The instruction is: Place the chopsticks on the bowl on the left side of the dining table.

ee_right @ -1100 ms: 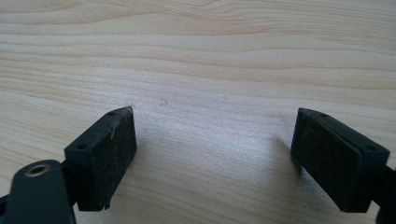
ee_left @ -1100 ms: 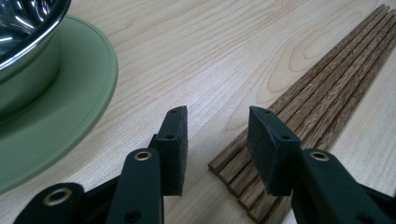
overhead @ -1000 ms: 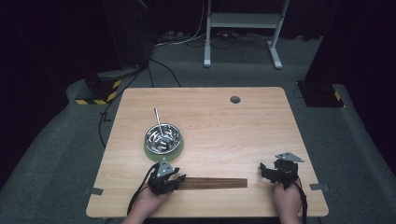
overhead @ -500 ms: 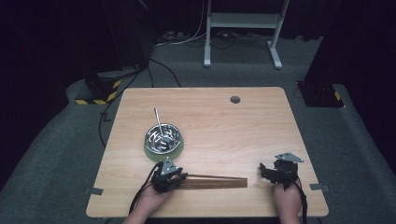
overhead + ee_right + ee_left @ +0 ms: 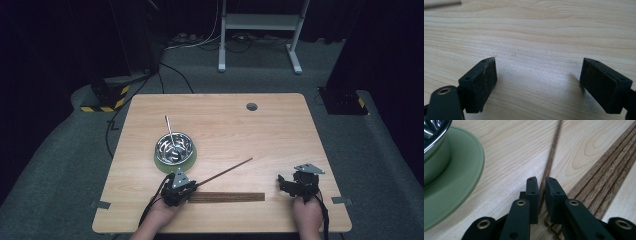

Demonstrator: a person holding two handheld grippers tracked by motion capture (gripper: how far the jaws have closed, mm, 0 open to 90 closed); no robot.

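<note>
My left tongs (image 5: pixel 192 186) have just been closing and now clench one chopstick (image 5: pixel 225 172), lifted from the row (image 5: pixel 227 197). Next I judge it goes toward the bowl (image 5: pixel 174 147). My right tongs (image 5: pixel 286 183) rest released on the bench (image 5: pixel 280 130).

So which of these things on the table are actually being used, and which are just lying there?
In use:
- left gripper, jaws just closed on one dark wooden stick
- row of sticks

Lying about:
- metal bowl on green saucer
- right gripper, open

My left hand-held gripper (image 5: pixel 541 195) has just been closing and is pinching a thin dark stick (image 5: pixel 552 152), angling over the counter (image 5: pixel 511 150) beside the green saucer (image 5: pixel 461 182) and remaining sticks (image 5: pixel 609 177).
</note>
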